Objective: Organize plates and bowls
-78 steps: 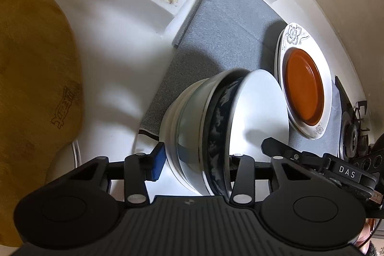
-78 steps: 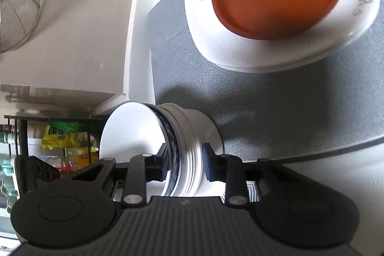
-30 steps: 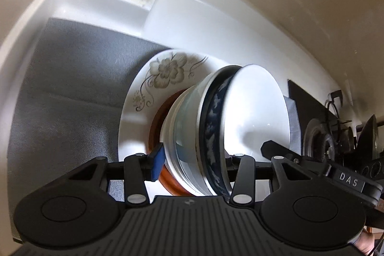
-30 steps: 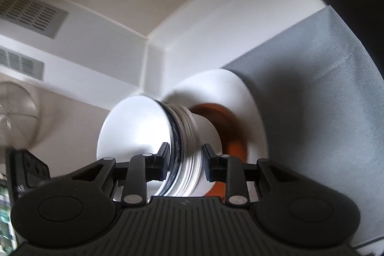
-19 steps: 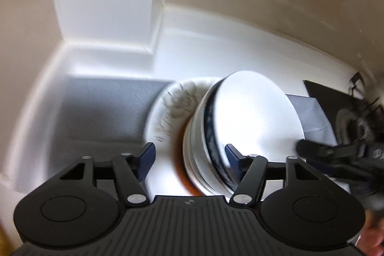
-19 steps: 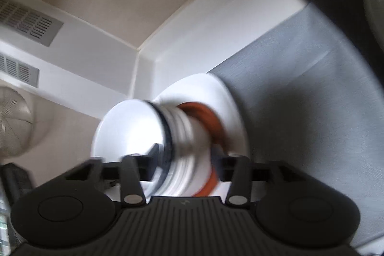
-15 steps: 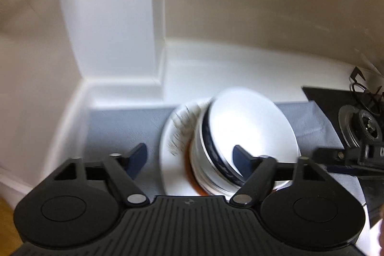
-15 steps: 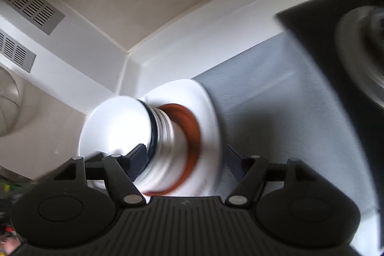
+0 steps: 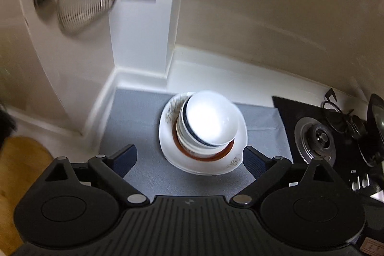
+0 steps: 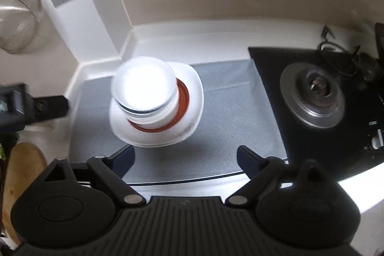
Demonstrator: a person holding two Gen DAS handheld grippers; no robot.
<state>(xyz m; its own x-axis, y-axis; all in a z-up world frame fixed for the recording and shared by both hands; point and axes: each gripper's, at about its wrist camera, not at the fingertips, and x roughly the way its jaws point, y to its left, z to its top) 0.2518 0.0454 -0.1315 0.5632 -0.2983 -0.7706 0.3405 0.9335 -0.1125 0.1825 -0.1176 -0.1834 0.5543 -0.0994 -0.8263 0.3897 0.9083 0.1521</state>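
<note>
I see the stack of white ceramic bowls sitting on a round orange plate, itself on a white flower-patterned plate at the far side of the grey mat. My left gripper and right gripper have just been opening; both jaws stand wide with nothing between them, near and above the stack. The black gas hob lies right.

White bowls – 1 blue-rimmed; orange plate; white floral-print plate; grey mat.
</note>
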